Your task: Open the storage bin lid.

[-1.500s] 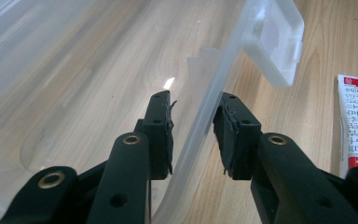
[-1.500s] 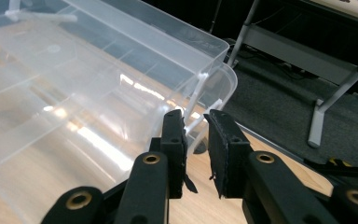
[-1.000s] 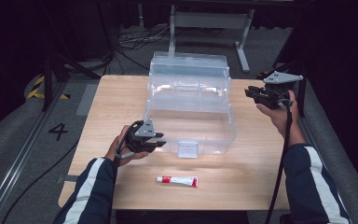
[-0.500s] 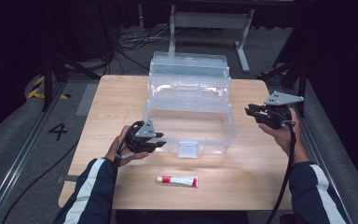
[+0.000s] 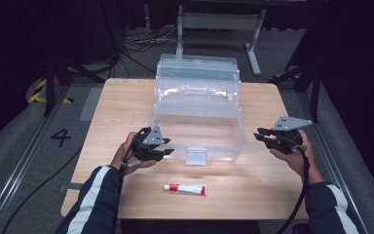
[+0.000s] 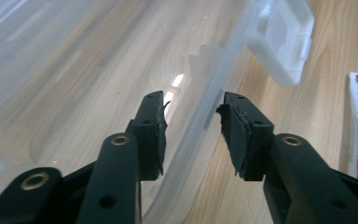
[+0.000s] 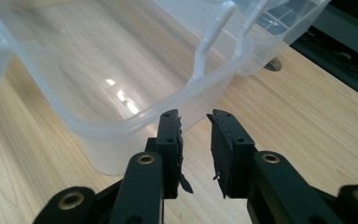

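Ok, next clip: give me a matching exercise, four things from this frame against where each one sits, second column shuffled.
Things:
1. clear plastic box
2. tube
3. left gripper
4. right gripper

Places:
A. at the box's front left rim, a jaw on either side of the wall
B. middle of the table, lid open
C. off the box's right end, nothing between its jaws
D. lying flat near the front table edge

Pairs: 1-B, 2-D, 3-A, 4-C

Bench (image 5: 126, 107) evenly lit from above against a dark, murky room, soft faint shadows under the hands, high view slightly soft, white glare spots on the clear plastic box (image 7: 121, 100) in both gripper views, near tongs (image 6: 191, 135) a little blurred
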A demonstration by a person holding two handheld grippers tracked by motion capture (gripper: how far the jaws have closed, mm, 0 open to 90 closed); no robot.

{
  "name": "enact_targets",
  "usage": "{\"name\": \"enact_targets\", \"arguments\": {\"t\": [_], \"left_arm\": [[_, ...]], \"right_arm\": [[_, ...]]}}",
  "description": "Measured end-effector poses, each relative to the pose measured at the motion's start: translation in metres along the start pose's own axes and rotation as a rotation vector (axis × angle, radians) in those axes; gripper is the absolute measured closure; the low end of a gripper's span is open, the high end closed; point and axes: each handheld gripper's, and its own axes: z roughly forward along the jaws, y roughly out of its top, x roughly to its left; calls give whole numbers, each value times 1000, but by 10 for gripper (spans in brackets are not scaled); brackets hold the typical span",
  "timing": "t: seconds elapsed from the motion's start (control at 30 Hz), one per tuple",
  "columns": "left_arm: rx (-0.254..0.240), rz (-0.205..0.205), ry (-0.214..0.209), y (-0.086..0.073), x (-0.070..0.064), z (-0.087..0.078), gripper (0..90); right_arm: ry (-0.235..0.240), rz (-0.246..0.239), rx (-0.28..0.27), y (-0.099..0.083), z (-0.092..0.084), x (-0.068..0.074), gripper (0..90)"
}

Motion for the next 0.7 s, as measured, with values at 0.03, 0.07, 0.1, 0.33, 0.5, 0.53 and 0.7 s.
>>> {"name": "enact_targets", "arguments": {"t": [0.03, 0.07, 0.1, 0.33, 0.5, 0.53, 0.7], "left_arm": [[1, -1, 2, 0, 0, 0, 569], [2, -1, 1, 0, 0, -1, 560], [0, 0, -1, 0, 0, -2, 557], [-13, -13, 5, 0, -1, -6, 479], [-14, -26, 26, 0, -3, -11, 384], [-15, -25, 30, 1, -4, -12, 367], [-27, -33, 66, 1, -7, -23, 295]], "right_arm": [[7, 10, -3, -3, 1, 1, 735], [19, 13, 1, -6, 2, 3, 735], [23, 9, 9, -8, 3, 5, 735], [79, -31, 57, -17, 12, 25, 734], [119, -66, 73, -18, 15, 39, 734], [129, -75, 77, -18, 15, 42, 734], [173, -101, 85, -17, 16, 55, 730]]}}
